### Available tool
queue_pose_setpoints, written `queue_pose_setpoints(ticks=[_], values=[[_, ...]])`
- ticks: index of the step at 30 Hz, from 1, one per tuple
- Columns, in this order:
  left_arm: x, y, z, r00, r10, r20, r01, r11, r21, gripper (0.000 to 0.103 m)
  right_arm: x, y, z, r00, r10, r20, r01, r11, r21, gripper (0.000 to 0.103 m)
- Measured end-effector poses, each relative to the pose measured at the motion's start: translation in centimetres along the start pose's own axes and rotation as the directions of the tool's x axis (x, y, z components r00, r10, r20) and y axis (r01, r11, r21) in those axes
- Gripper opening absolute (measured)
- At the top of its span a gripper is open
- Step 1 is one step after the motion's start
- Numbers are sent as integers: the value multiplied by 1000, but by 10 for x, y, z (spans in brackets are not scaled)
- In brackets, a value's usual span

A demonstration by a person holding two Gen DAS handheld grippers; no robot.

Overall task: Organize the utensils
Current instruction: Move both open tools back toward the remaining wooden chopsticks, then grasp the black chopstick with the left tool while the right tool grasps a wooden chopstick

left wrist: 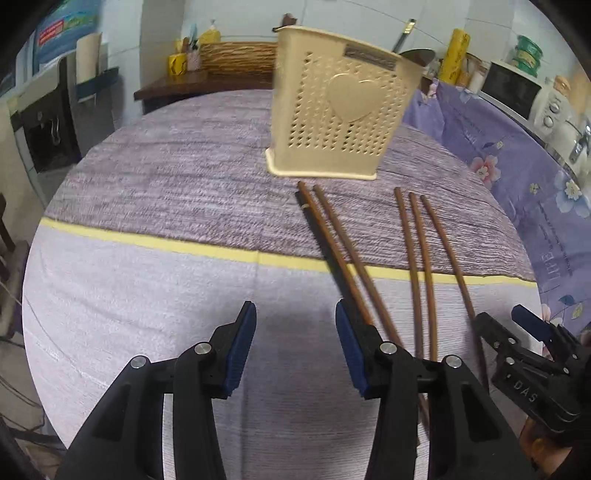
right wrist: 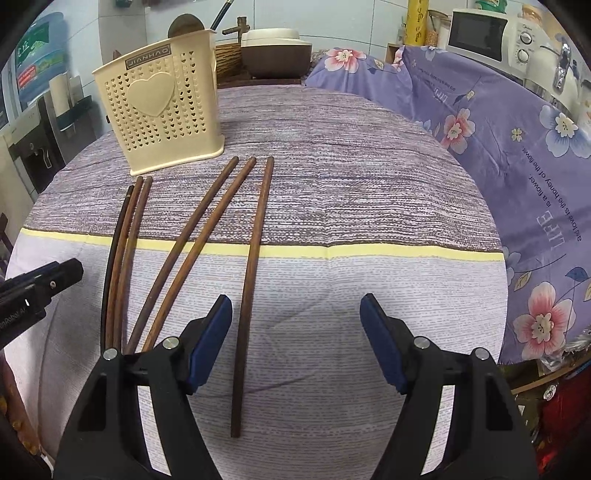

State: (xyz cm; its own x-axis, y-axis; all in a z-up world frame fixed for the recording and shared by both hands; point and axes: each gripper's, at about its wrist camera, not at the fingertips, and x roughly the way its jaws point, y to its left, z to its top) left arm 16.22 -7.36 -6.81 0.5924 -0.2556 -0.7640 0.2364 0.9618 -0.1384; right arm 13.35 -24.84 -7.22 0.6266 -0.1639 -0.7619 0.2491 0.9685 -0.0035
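Several brown wooden chopsticks (left wrist: 417, 258) lie on the table's purple-grey cloth (left wrist: 166, 192), pointing toward a cream perforated utensil holder (left wrist: 340, 122) with a heart on its front. In the right wrist view the chopsticks (right wrist: 255, 243) lie in front of the holder (right wrist: 162, 107). My left gripper (left wrist: 295, 332) is open and empty, left of the chopsticks. My right gripper (right wrist: 295, 325) is open and empty, with the rightmost chopstick lying between its fingers near the left pad (right wrist: 208, 339). The right gripper also shows in the left wrist view (left wrist: 524, 332).
A yellow stripe (right wrist: 369, 251) crosses the cloth. A purple floral cover (right wrist: 498, 147) drapes the surface to the right, with a microwave (right wrist: 480, 33) behind it. A rice cooker (right wrist: 275, 48) and a wicker basket (left wrist: 236, 59) stand behind the holder.
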Motion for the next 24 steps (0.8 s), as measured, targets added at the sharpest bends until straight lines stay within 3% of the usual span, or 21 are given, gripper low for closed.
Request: queue_pose_setpoints(ticks=[3,7,17,21,24], values=[[4,-21,-1,1000,-10,-3,10,999,49,46,-1,1,-1,1000,4,2,-4,1000,-1,72],[14,-34,-9,998,57,-4,-56,992,113,47,0,-1,-2,1000,3,-4,-3,1000,-1,72],[0,21,-3,995,104,-3,-104,995,10,50,-1,-9,7,1000,24,2,-24,1000,11,72],[-3,30,8,998,70,-5,-70,997,-40,50,4,-11,19,996,85,-16,-85,996,20,72],[-2,32,18,998,67,-3,-67,996,-64,50,4,-13,37,997,82,4,-82,997,11,72]])
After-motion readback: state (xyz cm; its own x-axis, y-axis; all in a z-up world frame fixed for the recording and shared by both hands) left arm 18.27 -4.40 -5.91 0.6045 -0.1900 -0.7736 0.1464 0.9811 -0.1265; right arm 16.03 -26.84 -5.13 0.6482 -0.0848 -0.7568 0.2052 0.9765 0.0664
